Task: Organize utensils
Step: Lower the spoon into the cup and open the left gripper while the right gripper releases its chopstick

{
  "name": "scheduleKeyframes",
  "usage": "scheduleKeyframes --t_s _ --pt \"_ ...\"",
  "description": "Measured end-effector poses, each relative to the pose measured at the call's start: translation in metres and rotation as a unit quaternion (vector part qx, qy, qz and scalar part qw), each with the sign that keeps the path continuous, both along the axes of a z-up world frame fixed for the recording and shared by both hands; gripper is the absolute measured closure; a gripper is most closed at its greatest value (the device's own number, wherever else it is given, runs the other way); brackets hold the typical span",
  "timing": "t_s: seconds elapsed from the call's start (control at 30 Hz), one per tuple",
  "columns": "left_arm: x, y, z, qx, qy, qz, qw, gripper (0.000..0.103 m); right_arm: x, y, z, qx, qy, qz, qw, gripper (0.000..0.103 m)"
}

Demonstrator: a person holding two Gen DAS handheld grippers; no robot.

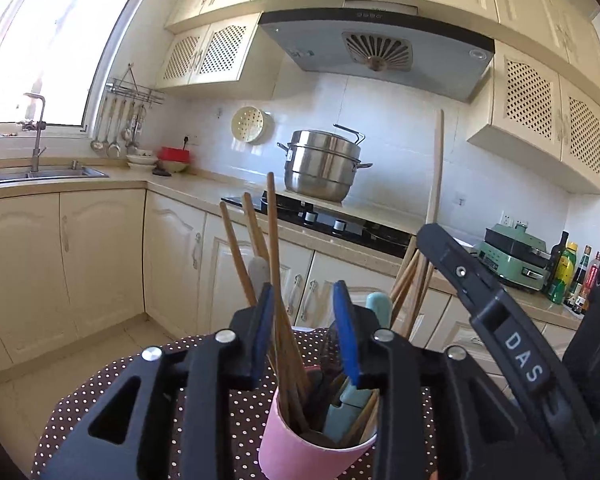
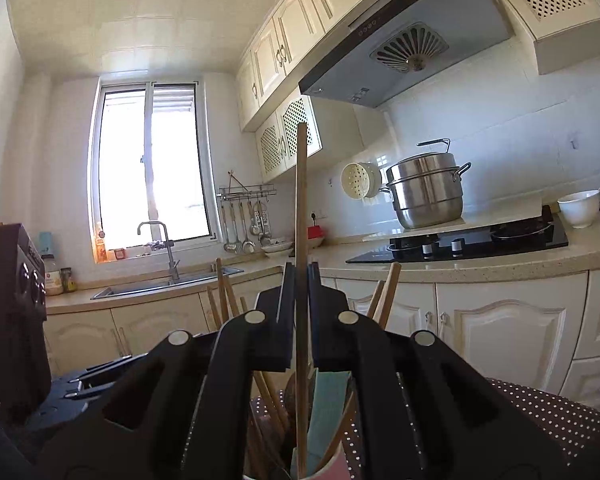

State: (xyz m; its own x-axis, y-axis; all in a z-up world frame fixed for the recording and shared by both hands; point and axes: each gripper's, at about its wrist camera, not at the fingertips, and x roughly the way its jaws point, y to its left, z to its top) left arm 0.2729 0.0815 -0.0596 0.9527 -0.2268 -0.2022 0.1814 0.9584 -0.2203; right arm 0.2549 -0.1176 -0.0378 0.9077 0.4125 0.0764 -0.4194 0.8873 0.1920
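Note:
A pink cup (image 1: 300,446) stands on a brown dotted tablecloth (image 1: 100,400), holding several wooden chopsticks (image 1: 236,248) and a light-blue utensil (image 1: 378,308). My left gripper (image 1: 303,292) hovers over the cup, open, its blue pads apart. One chopstick (image 1: 274,240) rises between them near the left pad, untouched. My right gripper (image 2: 302,270) is shut on a long wooden stick (image 2: 301,200) that stands upright, its lower end inside the cup (image 2: 336,466). In the left wrist view that stick (image 1: 436,168) rises above the right gripper's finger (image 1: 456,264).
Behind the table runs a counter with a steel steamer pot (image 1: 324,168) on a black hob (image 1: 340,220), a sink (image 1: 40,174), a green appliance (image 1: 512,256) and bottles (image 1: 568,276). A white bowl (image 2: 579,208) sits beside the hob. Dark-handled items (image 2: 100,372) lie at the left.

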Motion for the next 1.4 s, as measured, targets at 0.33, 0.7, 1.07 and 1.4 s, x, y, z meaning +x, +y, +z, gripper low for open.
scheduleKeyframes --t_s 0.33,0.7,1.07,1.4 --pt "-0.001 0.011 -0.005 -0.001 -0.005 0.033 0.9995 0.065 -0.006 0.002 -0.009 -0.020 0.015 -0.003 1.000 0.096" --pt "0.001 0.014 -0.002 0.010 -0.007 0.052 0.9986 0.055 -0.010 0.008 -0.017 -0.033 0.036 -0.002 0.999 0.096" --pt "-0.007 0.016 -0.003 0.030 0.008 0.068 0.9972 0.042 -0.010 0.008 -0.022 -0.042 0.057 -0.003 0.997 0.096" --pt "-0.023 0.019 -0.005 0.049 0.026 0.083 0.9950 0.036 -0.013 0.011 -0.027 -0.054 0.091 0.005 0.994 0.095"
